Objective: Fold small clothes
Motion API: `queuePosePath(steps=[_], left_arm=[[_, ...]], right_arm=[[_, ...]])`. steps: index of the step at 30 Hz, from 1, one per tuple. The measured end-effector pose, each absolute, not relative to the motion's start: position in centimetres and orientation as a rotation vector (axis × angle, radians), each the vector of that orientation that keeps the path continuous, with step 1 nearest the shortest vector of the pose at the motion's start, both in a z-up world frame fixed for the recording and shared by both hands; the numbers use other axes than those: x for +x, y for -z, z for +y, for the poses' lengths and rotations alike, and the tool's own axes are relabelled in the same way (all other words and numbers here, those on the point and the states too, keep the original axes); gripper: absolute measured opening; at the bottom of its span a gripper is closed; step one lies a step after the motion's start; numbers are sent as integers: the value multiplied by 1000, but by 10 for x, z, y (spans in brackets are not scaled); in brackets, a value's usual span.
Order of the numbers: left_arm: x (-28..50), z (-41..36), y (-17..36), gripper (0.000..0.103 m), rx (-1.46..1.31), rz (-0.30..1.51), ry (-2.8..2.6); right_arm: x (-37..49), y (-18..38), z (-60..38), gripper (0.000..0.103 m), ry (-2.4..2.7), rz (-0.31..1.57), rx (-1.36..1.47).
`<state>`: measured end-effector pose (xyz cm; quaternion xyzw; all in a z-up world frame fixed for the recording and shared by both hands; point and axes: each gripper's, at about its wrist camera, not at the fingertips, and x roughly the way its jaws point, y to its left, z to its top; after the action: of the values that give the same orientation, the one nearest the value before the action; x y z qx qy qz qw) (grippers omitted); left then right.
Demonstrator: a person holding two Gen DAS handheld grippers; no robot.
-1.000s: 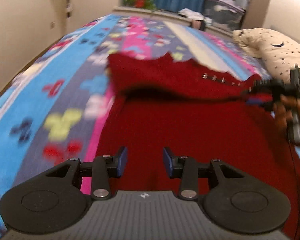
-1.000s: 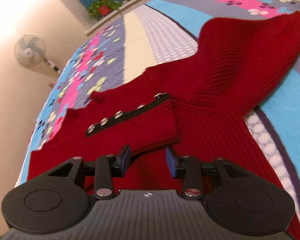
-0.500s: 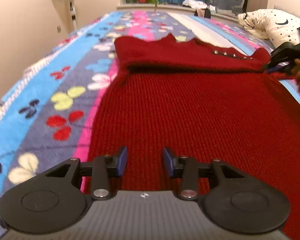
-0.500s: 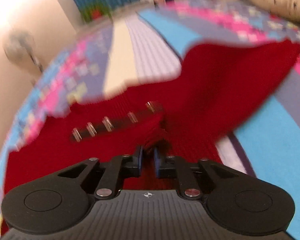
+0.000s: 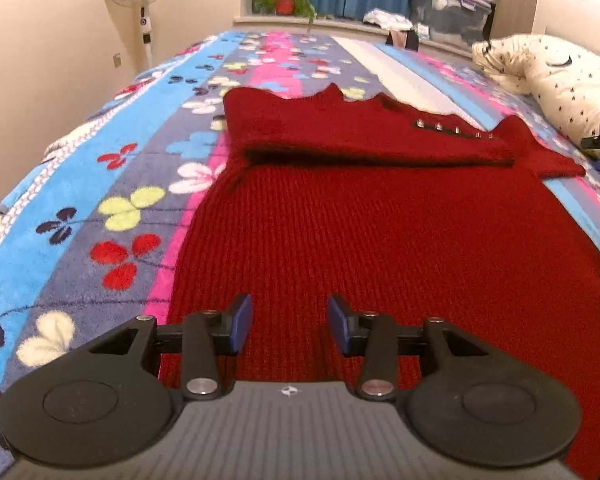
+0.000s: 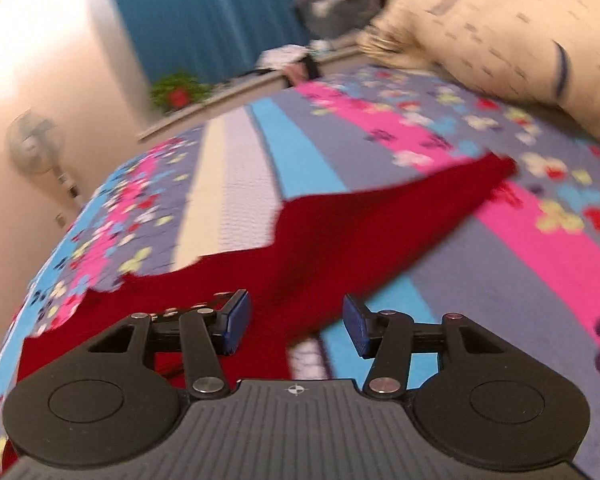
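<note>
Red sweater (image 5: 380, 232) lengthwise along bed (image 5: 100, 184)

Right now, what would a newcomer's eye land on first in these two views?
The red knitted sweater spread across the flowered blanket, its far part folded over with a row of metal snaps showing. Then the star-print pillow at the right edge of the bed. In the right wrist view, one sleeve stretches out unfolded.

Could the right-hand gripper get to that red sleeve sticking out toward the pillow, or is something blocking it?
Probably yes. The right gripper, its jaws opening and empty, points toward the sleeve, which lies flat on the blanket with nothing between them.
</note>
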<state>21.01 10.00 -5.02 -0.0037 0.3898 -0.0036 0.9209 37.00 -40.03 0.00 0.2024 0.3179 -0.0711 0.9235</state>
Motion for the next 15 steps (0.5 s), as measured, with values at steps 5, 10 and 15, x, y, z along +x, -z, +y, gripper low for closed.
queuePosePath(steps=[5, 10, 15], left_arm=[[212, 88, 64, 49, 80, 846, 9], [212, 88, 67, 50, 71, 838, 4], [210, 87, 70, 50, 83, 816, 3]], right_arm=[[362, 19, -448, 0, 231, 592, 552], [363, 42, -505, 0, 361, 522, 697], [384, 76, -543, 6, 371, 499, 828]])
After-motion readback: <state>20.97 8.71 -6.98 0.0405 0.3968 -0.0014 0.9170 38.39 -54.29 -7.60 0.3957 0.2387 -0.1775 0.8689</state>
